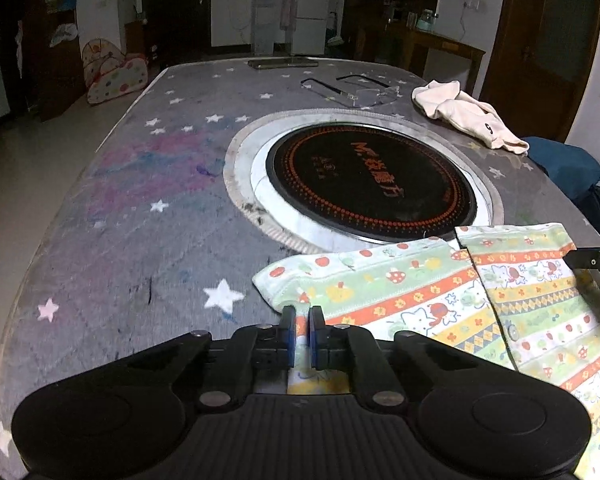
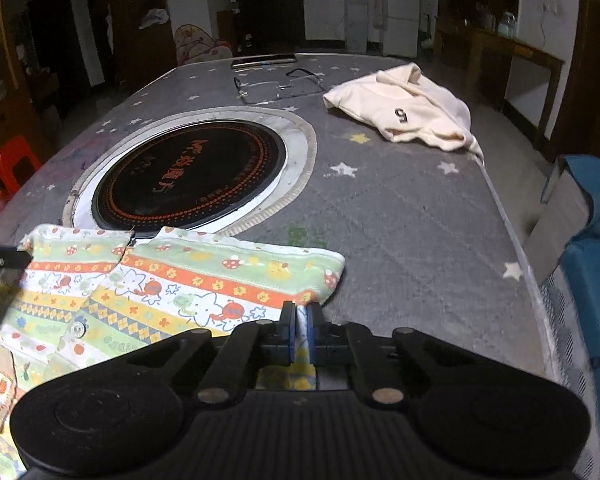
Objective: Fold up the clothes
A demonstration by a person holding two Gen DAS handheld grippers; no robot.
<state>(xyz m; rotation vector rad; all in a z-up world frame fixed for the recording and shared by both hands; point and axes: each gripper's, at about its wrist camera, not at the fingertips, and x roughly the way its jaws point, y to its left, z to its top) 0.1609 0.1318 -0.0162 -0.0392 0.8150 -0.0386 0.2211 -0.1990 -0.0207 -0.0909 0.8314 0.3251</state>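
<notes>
Left gripper (image 1: 302,316) clamped narrow on the left edge of the patterned baby shirt (image 1: 440,292), cloth visible between the blue pads. Shirt lies flat at the near side of the star-print tablecloth (image 1: 140,200), its far edge touching the rim of the round induction hob (image 1: 370,184). Front placket with a snap button (image 1: 513,332) shows right of centre. Cream garment (image 1: 460,114) far right, well apart, not yet folded. Eyeglasses (image 1: 352,88) and a phone (image 1: 283,63) at the far end. Tip of the other tool at the right edge of this view.

Right gripper (image 2: 301,316) likewise pinched narrow on the shirt's right edge (image 2: 220,280), fabric between the pads. Same hob (image 2: 188,176) far left, cream garment (image 2: 412,112) far right.

Judgement: symmetric two-edge grasp, likely start of a fold. Best done by lifting both edges together, keeping equal tension so the placket stays closed, and keeping cloth off the hob.

Only the right view gives the blue bag (image 2: 592,248) off the right table edge and a red stool (image 2: 10,164) far left. Only the left view gives the spotted play tent (image 1: 114,68) on the floor far left.
</notes>
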